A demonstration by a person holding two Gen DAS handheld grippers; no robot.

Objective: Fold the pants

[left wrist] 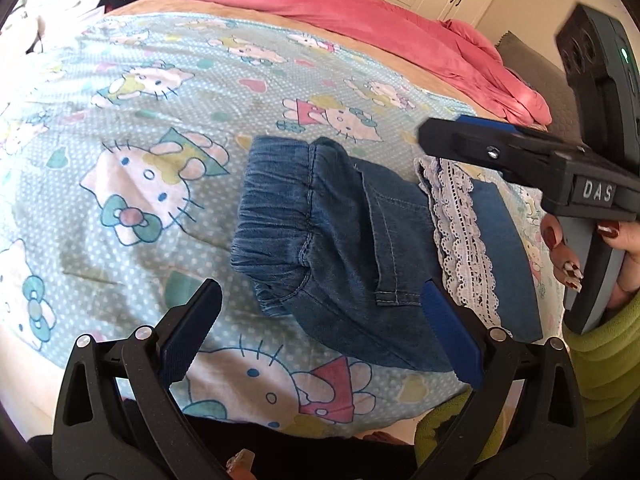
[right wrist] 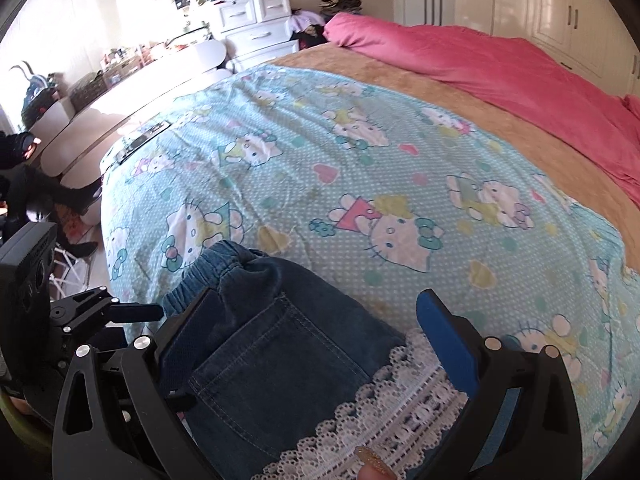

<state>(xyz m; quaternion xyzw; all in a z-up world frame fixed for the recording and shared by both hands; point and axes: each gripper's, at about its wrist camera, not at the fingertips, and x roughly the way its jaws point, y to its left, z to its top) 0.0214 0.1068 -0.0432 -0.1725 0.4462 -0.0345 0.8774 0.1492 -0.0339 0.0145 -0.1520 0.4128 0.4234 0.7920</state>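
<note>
Small blue denim pants [left wrist: 344, 236] with a white lace hem [left wrist: 460, 240] lie folded into a compact bundle on the Hello Kitty sheet [left wrist: 160, 120]. My left gripper [left wrist: 320, 312] is open and empty just above the near edge of the bundle. My right gripper [right wrist: 320, 320] is open and empty over the pants [right wrist: 280, 360], with the lace hem [right wrist: 380, 420] below its right finger. In the left wrist view the right gripper [left wrist: 460, 140] hangs above the lace end at the right. The left gripper [right wrist: 132, 312] shows at the left edge of the right wrist view.
A pink duvet [left wrist: 360, 12] lies bunched along the far side of the bed. White wardrobes [right wrist: 540, 0] stand behind it. A white chest of drawers [right wrist: 256, 24] and a cluttered desk [right wrist: 120, 80] stand to the left.
</note>
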